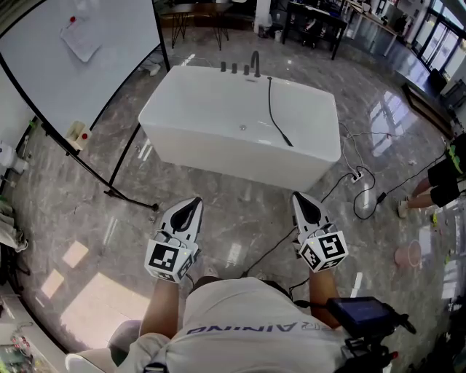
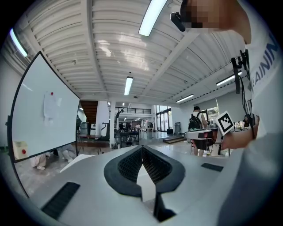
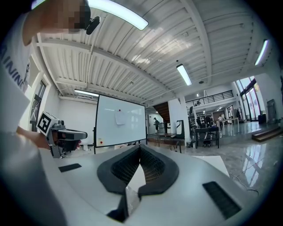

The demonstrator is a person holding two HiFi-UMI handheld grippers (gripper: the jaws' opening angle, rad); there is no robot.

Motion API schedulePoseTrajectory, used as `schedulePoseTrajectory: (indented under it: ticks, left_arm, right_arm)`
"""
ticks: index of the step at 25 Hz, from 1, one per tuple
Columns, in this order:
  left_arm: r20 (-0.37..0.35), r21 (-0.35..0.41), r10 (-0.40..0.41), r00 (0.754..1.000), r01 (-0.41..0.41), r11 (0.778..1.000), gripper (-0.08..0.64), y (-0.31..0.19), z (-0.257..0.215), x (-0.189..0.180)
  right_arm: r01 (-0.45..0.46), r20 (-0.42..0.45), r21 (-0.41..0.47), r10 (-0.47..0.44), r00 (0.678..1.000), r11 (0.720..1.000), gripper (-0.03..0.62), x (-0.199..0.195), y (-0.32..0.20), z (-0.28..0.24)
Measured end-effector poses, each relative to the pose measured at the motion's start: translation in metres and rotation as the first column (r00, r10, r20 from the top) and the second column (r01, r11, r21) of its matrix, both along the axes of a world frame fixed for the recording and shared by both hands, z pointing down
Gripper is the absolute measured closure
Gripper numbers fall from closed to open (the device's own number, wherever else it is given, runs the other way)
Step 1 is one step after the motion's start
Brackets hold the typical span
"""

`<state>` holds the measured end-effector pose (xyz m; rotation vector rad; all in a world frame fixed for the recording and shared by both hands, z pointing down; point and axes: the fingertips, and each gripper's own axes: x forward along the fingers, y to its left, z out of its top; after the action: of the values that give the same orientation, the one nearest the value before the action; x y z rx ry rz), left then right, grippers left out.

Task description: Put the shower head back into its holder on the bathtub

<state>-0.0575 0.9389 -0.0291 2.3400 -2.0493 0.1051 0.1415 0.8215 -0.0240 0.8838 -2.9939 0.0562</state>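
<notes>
Your left gripper [image 1: 191, 206] and right gripper [image 1: 303, 200] pressed together, empty, open floor [image 1: 240, 218] up to the bathtub [image 1: 218, 151] edge, whiteboard [image 1: 87, 80] left, cables [image 1: 354, 206] right.

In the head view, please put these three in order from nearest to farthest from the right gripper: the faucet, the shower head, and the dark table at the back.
1. Shower head: lying in the bathtub, just ahead of the right gripper.
2. Faucet: on the tub's far rim.
3. Dark table: at the back of the room, beyond the tub.
</notes>
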Motion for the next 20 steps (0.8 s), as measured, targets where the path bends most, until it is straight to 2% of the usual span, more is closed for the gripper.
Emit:
schedulePoseTrajectory:
  ticks: [12,20]
  left_arm:
    - [-0.012,-0.019,-0.014,1.000,0.014,1.000,0.543,-0.005,0.001,0.021]
    - [0.028,-0.031,-0.030,0.999,0.030,0.999,0.543,-0.014,0.003,0.085]
  right_arm:
    - [0.003,0.011,-0.008,-0.003,1.000,1.000,0.581,0.022,-0.008,0.003]
    - [0.032,0.037,-0.014,-0.031,0.999,0.999,0.581,0.077,-0.023,0.009]
